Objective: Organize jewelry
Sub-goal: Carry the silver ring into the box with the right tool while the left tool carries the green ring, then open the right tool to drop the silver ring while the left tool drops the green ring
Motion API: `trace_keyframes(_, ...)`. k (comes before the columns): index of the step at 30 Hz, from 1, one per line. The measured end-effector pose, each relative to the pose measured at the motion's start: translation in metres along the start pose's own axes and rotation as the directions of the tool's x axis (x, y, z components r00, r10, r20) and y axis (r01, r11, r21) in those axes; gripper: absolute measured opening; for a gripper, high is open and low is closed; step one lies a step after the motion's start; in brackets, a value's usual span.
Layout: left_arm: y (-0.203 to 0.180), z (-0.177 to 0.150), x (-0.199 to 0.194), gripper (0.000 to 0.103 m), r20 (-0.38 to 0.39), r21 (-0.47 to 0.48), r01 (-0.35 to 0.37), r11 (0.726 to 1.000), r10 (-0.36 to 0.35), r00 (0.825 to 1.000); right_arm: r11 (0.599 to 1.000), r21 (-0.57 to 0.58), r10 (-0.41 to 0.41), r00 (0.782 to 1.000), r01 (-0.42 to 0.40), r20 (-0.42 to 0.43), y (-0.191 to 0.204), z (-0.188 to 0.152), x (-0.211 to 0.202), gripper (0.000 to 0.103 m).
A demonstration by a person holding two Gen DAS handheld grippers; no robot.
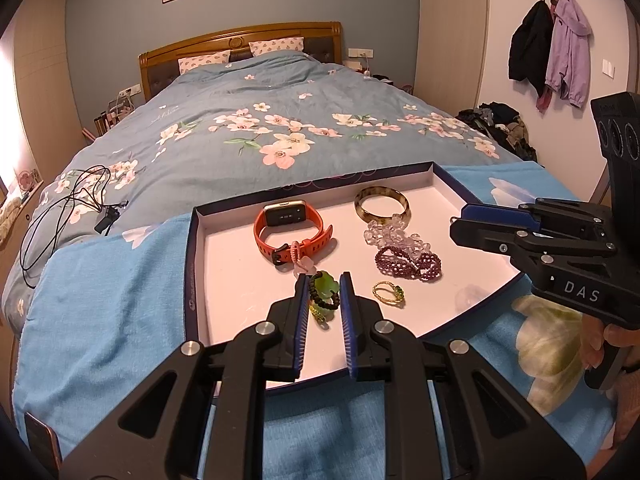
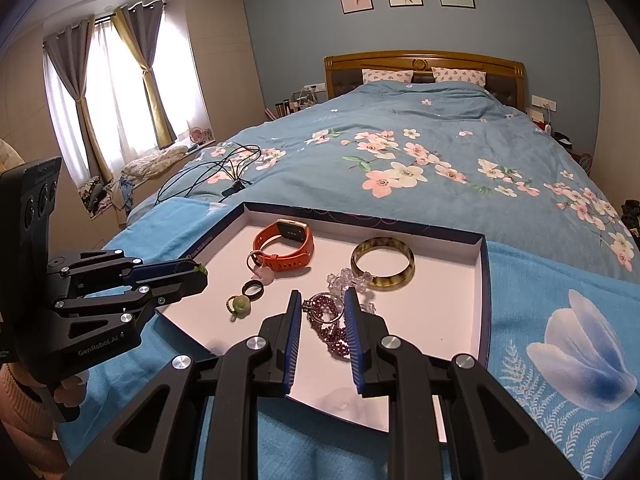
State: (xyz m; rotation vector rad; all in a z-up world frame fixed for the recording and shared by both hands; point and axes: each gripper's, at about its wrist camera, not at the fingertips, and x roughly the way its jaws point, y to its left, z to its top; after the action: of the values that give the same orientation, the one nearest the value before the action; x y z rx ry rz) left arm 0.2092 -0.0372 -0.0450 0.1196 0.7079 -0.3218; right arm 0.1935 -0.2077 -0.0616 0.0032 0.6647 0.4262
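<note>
A shallow box lid (image 1: 196, 248) (image 2: 478, 280) lies on a blue towel on the bed and holds jewelry. In it are an orange smartwatch (image 1: 290, 228) (image 2: 286, 246), an amber bangle (image 1: 382, 203) (image 2: 382, 265), clear bead bracelets (image 1: 394, 234), purple bead bracelets (image 1: 408, 262) (image 2: 332, 322) and a small gold ring (image 1: 388, 293). My left gripper (image 1: 325, 294) is open, its fingers on either side of a green pendant with dark beads (image 1: 325, 292) (image 2: 239, 306). My right gripper (image 2: 320, 316) is open above the purple beads.
Black cables (image 1: 68, 208) (image 2: 216, 172) lie on the floral duvet beyond the lid. A dark ring (image 2: 253, 289) sits by the pendant. Coats (image 1: 552, 48) hang on the right wall, with clothes piled below. Curtains (image 2: 112, 92) cover a window at left.
</note>
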Motion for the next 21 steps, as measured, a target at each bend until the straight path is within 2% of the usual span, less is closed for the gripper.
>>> trace_keyframes(21,0.0056,0.0004,0.0081,0.016,-0.017,-0.007,-0.002,1.000,0.002,1.000,1.000,0.007,-0.007,1.000,0.008,-0.021,-0.0064,0.0004,0.0109,0.020)
